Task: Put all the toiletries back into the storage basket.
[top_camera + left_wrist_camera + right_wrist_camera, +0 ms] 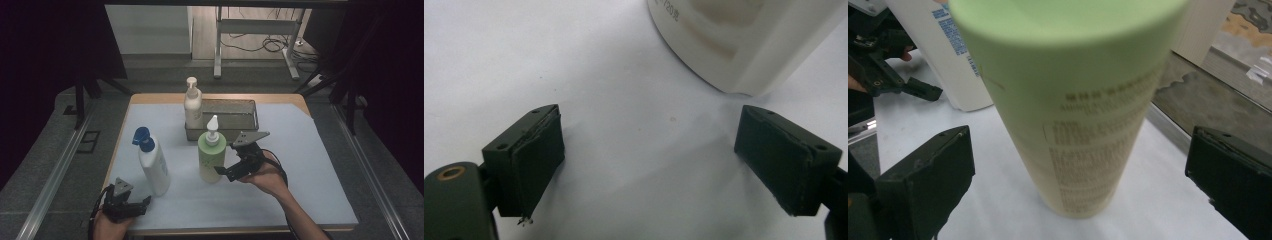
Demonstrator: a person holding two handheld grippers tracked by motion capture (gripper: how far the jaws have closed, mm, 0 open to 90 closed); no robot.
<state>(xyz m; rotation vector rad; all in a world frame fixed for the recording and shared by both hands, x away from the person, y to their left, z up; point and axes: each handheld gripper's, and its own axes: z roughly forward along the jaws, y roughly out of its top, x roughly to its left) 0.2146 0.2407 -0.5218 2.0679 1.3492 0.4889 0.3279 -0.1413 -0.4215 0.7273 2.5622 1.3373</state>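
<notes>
A green pump bottle [210, 156] stands upright mid-table. My right gripper [226, 172] is beside its lower right, open; in the right gripper view the green bottle [1073, 110] stands between the wide-apart jaws, untouched. A white bottle with a blue trigger top [152, 162] stands at the front left. My left gripper [146, 201] lies low near the table's front edge, just left of that bottle's base, open and holding nothing. In the left gripper view the white bottle's base [744, 45] is ahead of the open left gripper [674, 165].
A grey metal tray [245, 116] sits at the back of the white mat [280, 200], with a white pump bottle [193, 106] standing at its left end. Dark floor and rails flank the table on both sides.
</notes>
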